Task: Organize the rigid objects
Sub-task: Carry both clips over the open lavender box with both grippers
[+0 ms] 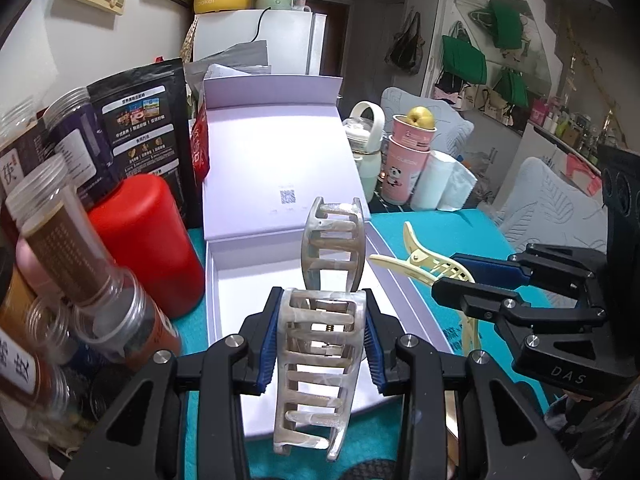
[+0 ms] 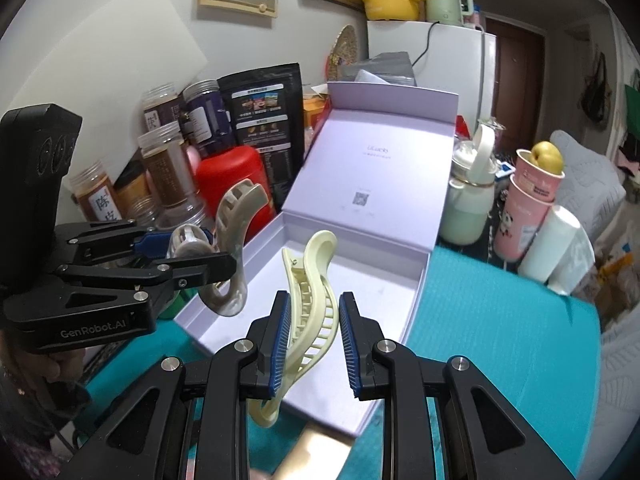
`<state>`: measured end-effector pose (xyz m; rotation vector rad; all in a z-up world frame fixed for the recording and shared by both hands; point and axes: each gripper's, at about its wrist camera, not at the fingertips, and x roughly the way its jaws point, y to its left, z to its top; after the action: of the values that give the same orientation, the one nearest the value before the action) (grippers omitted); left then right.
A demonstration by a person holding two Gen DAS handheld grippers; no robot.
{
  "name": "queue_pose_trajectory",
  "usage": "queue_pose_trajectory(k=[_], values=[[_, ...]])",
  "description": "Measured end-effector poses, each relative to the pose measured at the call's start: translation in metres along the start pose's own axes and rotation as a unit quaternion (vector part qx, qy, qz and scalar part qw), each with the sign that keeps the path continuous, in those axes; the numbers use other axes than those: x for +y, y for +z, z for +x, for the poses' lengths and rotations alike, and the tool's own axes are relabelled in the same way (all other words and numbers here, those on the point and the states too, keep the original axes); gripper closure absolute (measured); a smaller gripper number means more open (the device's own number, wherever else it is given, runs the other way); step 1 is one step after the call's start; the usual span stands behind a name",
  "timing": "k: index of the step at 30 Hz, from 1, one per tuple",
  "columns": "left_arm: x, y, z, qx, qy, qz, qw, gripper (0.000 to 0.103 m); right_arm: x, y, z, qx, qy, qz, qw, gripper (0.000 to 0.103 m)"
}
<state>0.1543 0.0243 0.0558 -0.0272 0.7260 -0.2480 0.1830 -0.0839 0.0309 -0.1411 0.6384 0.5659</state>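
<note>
the left gripper (image 1: 320, 344) is clamped on a marbled grey hair claw (image 1: 316, 364), holding it above the open lilac box (image 2: 416, 288). the right gripper (image 2: 313, 346) grips a cream hair claw (image 2: 310, 300) at that box's near edge; its jaws look parted, with contact hard to judge.

marbled hair claw (image 1: 316, 344): glossy plastic | cream hair clip (image 2: 310, 296): smooth matt plastic | box (image 2: 384, 160): matt lilac paperboard | table cover (image 2: 500, 320): ribbed teal cloth

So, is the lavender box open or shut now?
Open. The lavender box has its lid standing up behind it, and the inside floor shows, with nothing lying on it.
</note>
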Motion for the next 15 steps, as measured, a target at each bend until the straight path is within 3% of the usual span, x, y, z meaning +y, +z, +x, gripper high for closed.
queue_pose_trajectory(k=[15], values=[[0.017,0.022,0.052,0.022,0.031,0.015,0.9991,0.067,-0.027,0.030,0.052,0.018,-0.011,-0.019,1.000,0.079]])
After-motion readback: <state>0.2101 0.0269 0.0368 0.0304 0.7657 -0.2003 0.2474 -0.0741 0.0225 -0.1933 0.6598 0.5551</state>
